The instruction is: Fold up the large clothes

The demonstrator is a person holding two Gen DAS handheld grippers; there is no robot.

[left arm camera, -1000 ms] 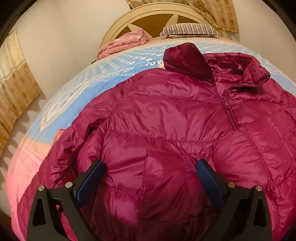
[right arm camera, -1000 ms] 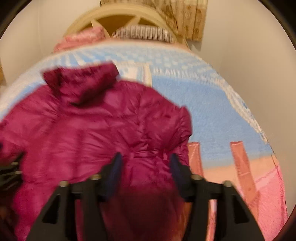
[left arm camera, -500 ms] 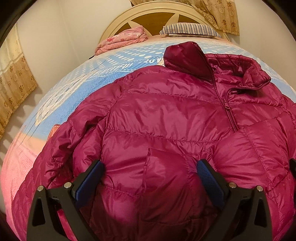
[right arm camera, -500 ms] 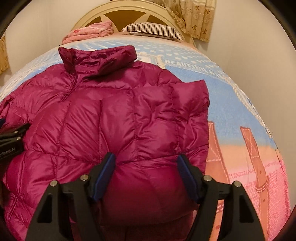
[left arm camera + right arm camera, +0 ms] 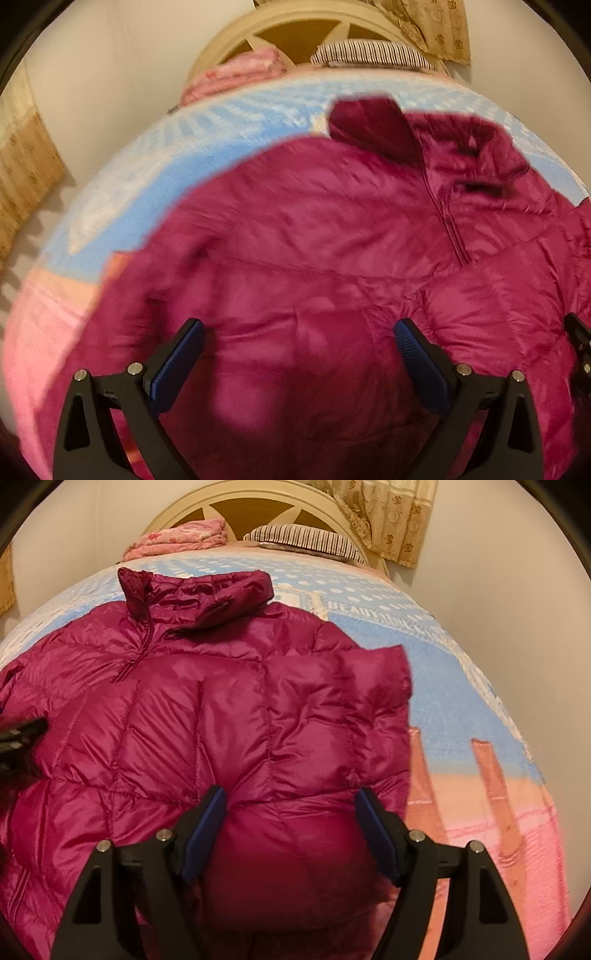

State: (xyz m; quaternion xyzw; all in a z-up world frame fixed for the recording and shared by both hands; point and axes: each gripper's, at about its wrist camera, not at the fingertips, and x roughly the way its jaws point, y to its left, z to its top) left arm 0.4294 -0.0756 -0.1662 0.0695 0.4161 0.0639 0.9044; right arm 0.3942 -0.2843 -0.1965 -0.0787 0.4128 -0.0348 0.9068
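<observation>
Jacket (image 5: 207, 716) is lying front-up on the bed (image 5: 454, 686), collar (image 5: 199, 590) pointing at the headboard (image 5: 258, 513), hem end nearest both cameras. Long axis is running straight away from both tongs, roughly down the length of the bed.

Left tongs (image 5: 297, 350) are hanging open over the lower left panel, nothing between the pads (image 5: 177, 363); left view is motion-blurred, so I can't tell if they're touching fabric. Right tongs (image 5: 291, 819) are also standing open, straddling the lower right panel just inside the jacket's right edge, with fabric bulging up between the pads (image 5: 205, 825) but not pinched.

The right sleeve (image 5: 373, 686) looks to be already lying folded in over the body; the left sleeve (image 5: 122, 317) is still trailing down the outer edge. My read: the hem is sitting just under both tongs, left and right about equally near, so a hem-to-collar fold along that axis suits a two-handed grab.
</observation>
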